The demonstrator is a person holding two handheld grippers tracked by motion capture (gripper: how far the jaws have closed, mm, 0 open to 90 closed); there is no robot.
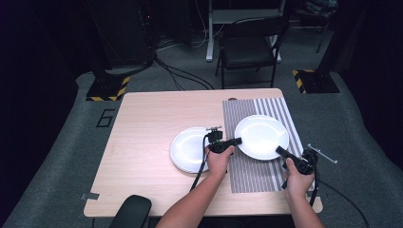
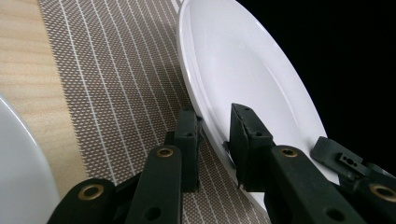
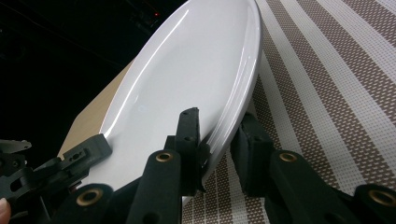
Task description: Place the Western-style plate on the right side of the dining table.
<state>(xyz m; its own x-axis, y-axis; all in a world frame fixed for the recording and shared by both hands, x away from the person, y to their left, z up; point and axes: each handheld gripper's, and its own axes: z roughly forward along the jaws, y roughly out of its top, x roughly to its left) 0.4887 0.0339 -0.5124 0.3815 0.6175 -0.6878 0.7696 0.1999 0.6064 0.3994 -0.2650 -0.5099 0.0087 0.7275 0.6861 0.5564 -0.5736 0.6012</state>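
Gripping white plate [image 1: 262,137], both tools [image 1: 236,141] [image 1: 279,151], over striped mat [image 1: 254,173]

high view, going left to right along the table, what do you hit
bare wooden tabletop → white plate stack → left claw → held white plate on the striped placemat → right claw

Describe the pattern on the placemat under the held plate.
Brown weave with thin white stripes on the placemat; clearest in the left gripper view.
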